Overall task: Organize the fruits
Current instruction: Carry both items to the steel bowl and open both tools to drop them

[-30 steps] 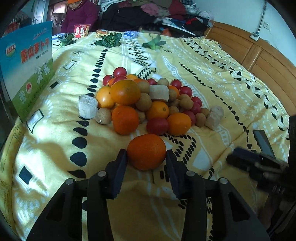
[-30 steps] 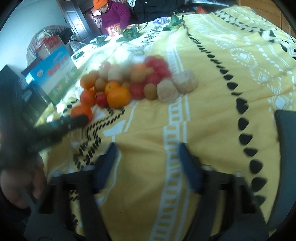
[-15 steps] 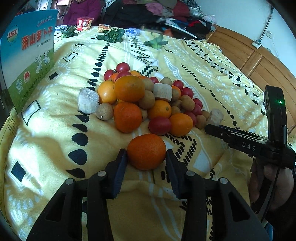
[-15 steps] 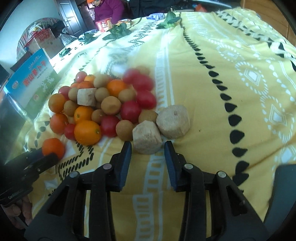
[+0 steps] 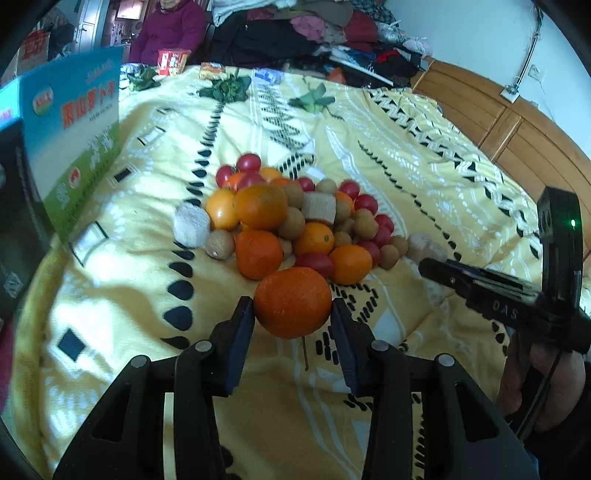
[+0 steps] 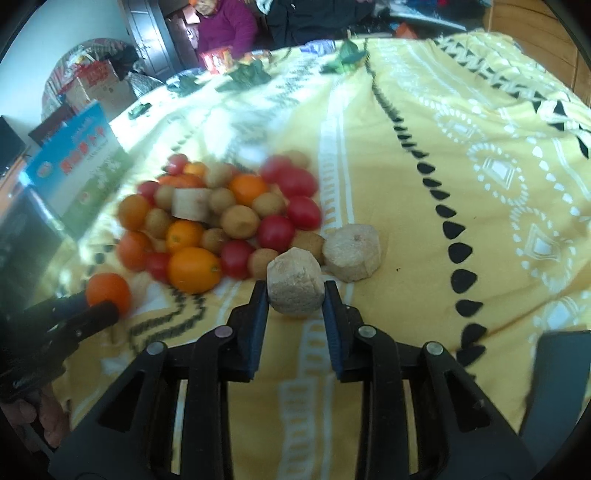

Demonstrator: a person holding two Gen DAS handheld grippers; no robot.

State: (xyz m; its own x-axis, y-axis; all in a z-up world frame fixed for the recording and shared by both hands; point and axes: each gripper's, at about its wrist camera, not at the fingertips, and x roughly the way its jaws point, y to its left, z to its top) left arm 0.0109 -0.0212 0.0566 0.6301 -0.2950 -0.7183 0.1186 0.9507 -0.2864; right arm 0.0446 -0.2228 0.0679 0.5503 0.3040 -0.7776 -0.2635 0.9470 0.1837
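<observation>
A heap of fruit (image 5: 295, 221) lies on a yellow patterned bedspread (image 5: 406, 155): oranges, red cherry tomatoes, brown longans and pale cut chunks. My left gripper (image 5: 291, 317) is shut on an orange (image 5: 292, 302) at the heap's near edge; that orange also shows in the right wrist view (image 6: 108, 291). My right gripper (image 6: 295, 299) is shut on a pale tan chunk (image 6: 295, 282) at the heap's right edge, beside a second chunk (image 6: 352, 253). The right gripper also shows at the right of the left wrist view (image 5: 480, 286).
A blue-and-green carton (image 5: 74, 147) stands at the left of the bedspread. Green leafy items (image 5: 225, 86) lie farther back. A person in purple (image 5: 168, 29) sits beyond the bed. A wooden headboard (image 5: 517, 122) runs along the right.
My right gripper moved in to the heap's right edge and narrowed around the tan chunk. My left gripper kept its hold on the orange, which now sits slightly higher against the heap.
</observation>
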